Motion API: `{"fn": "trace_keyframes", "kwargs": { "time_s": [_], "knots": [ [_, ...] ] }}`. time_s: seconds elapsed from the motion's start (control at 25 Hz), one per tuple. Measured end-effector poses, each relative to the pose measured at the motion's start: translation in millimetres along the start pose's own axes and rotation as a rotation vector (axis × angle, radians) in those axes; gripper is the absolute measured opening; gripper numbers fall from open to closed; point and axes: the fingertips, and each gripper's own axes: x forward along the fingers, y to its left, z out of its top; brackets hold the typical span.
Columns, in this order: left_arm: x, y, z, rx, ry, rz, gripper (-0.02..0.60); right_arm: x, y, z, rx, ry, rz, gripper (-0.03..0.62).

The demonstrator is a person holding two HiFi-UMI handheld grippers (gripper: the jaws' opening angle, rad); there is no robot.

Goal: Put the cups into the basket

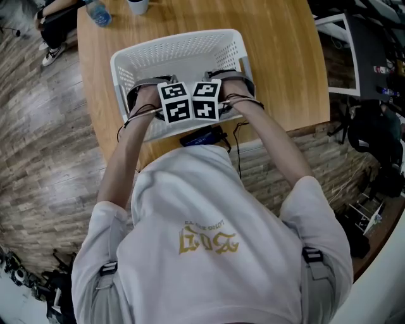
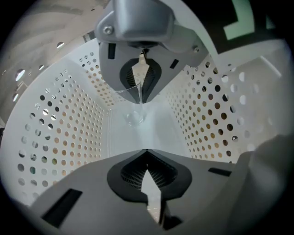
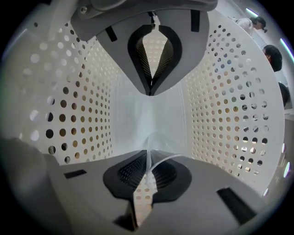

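Observation:
A white perforated basket (image 1: 136, 60) stands on the round wooden table (image 1: 278, 63). Both grippers reach down into it near its front wall, side by side, left gripper (image 1: 174, 102) and right gripper (image 1: 205, 101). In the left gripper view the left gripper (image 2: 144, 126) is open, jaws wide apart. A clear plastic cup (image 2: 134, 118) lies between them, its thin rim up by the upper jaw and its round base toward the basket floor (image 2: 151, 128). The right gripper (image 3: 149, 122) is open too, and a second clear cup (image 3: 158, 143) rests with its rim against the lower jaw.
Basket walls (image 3: 216, 105) close in on both sides of each gripper. On the table's far edge are a blue bottle (image 1: 98, 12) and a white cup (image 1: 138, 6). A black device with cables (image 1: 204, 136) lies just in front of the basket. A seated person's legs (image 1: 57, 25) are at the far left.

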Motion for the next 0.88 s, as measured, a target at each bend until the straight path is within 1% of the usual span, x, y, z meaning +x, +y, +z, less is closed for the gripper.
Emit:
{"fn": "trace_keyframes", "kwargs": {
  "time_s": [0.12,0.2,0.36,0.88],
  "knots": [
    [2,-4,0,0.019,0.006,-0.017,0.005,2,-2,-10,-0.033,0.053,-0.015,0.034],
    [3,-7,-1,0.025,0.014,-0.028,0.005,3,-1,-13,-0.04,0.067,-0.015,0.032],
    [5,-11,-1,0.033,0.018,-0.052,0.005,4,-3,-14,-0.052,0.071,-0.014,0.032],
    [6,-12,-2,0.016,0.015,-0.061,0.005,6,-4,-14,-0.046,0.075,-0.007,0.034]
  ]
}}
